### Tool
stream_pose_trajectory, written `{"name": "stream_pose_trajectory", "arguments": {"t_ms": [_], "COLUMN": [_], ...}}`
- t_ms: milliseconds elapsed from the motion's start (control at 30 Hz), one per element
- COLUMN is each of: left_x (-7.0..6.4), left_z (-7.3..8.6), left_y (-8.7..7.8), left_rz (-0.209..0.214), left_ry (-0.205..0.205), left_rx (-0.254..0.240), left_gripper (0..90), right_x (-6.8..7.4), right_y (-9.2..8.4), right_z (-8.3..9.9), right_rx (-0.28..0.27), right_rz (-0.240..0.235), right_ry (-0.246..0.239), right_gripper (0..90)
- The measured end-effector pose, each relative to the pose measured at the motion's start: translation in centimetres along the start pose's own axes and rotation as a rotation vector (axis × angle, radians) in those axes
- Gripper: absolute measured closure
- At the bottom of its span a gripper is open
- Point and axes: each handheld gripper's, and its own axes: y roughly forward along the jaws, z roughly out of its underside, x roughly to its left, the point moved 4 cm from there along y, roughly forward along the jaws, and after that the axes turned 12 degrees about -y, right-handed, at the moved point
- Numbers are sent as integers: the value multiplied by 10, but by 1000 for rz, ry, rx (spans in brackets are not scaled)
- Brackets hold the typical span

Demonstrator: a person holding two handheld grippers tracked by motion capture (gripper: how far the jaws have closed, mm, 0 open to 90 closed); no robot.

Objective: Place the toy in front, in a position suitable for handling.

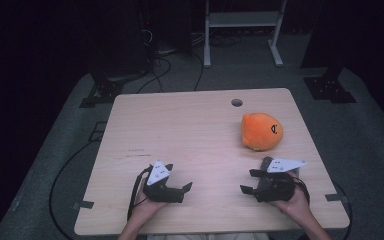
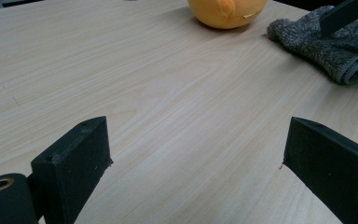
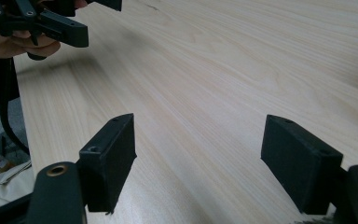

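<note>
1. Both hands rested near the table's [image 1: 130, 210] front edge, and each pair of tongs stood wide apart with nothing between its pads.
2. The left tongs [image 1: 182, 189] and the right tongs [image 1: 247, 184] pointed inward, toward each other.
3. The orange plush toy [image 1: 262, 131] sat on the right half of the table, beyond the right tongs and near them; it was well apart from the left tongs.
4. A grey cloth [image 2: 335, 49] lay just beside the toy, by the right hand.
5. The toy looked roundish, with no clear long axis; the right hand was judged nearer and would need to swing forward.
</note>
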Motion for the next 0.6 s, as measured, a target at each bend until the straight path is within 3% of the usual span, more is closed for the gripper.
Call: {"name": "stream_pose_trajectory", "arguments": {"t_ms": [233, 400, 600], "left_x": [1, -1, -2], "left_z": [-1, -1, -1], "left_y": [0, 0, -3], "left_rz": [-2, -2, 0], "left_ry": [-5, 11, 7], "left_rx": [-8, -4, -11], "left_gripper": [65, 65, 65], "right_x": [3, 0, -32], "right_y": [-2, -10, -24], "right_z": [-4, -14, -36], "right_rx": [-19, -41, -78], "right_rz": [0, 44, 155], "right_ry": [-6, -36, -54], "right_gripper": [251, 241, 236]}}
